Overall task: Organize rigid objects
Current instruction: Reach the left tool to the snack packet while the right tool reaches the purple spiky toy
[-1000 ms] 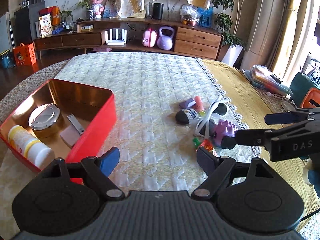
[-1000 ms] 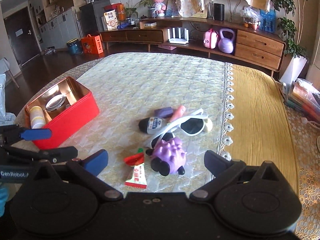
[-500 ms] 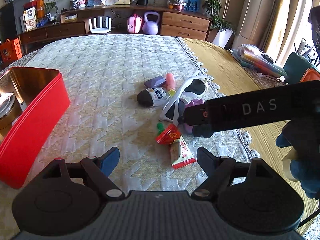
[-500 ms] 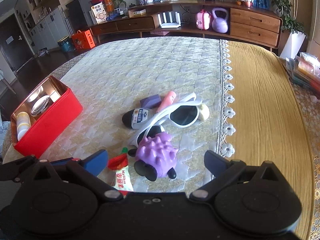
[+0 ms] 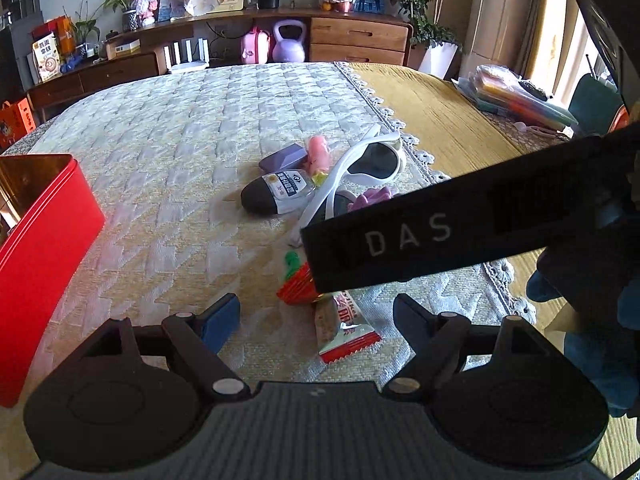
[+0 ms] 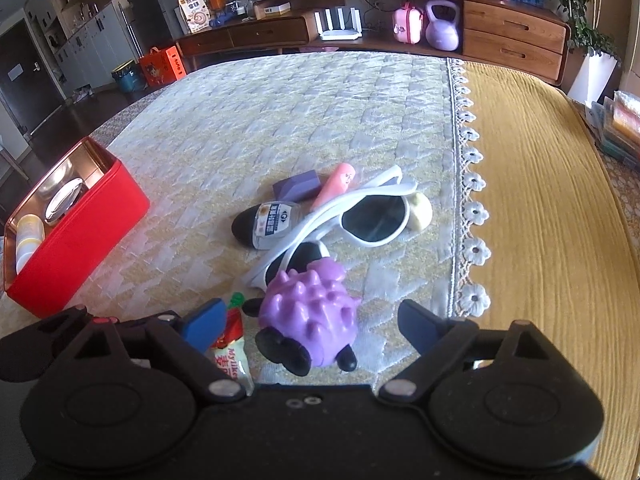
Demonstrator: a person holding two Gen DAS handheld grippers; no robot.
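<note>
A purple spiky toy (image 6: 310,316) lies between the open fingers of my right gripper (image 6: 316,326). Behind it lie white sunglasses (image 6: 360,216), a small black-capped bottle (image 6: 268,224), a pink tube (image 6: 338,184) and a purple block (image 6: 298,188). A red-and-white snack packet (image 5: 344,324) lies between the open fingers of my left gripper (image 5: 316,320); it also shows in the right wrist view (image 6: 234,344). The red tin box (image 6: 80,232) holds a round tin and a white bottle. The right gripper's body (image 5: 460,220) crosses the left wrist view and hides most of the toy.
The objects lie on a quilted cloth (image 6: 280,120) over a yellow tablecloth (image 6: 540,200). The red box (image 5: 36,248) stands at the left edge. A wooden sideboard (image 6: 440,36) stands beyond the table. Stacked folders (image 5: 516,96) lie at the far right.
Both grippers have moved forward and down toward the pile. The right gripper now straddles the purple toy. The red box has slid toward the left edge of the left wrist view.
</note>
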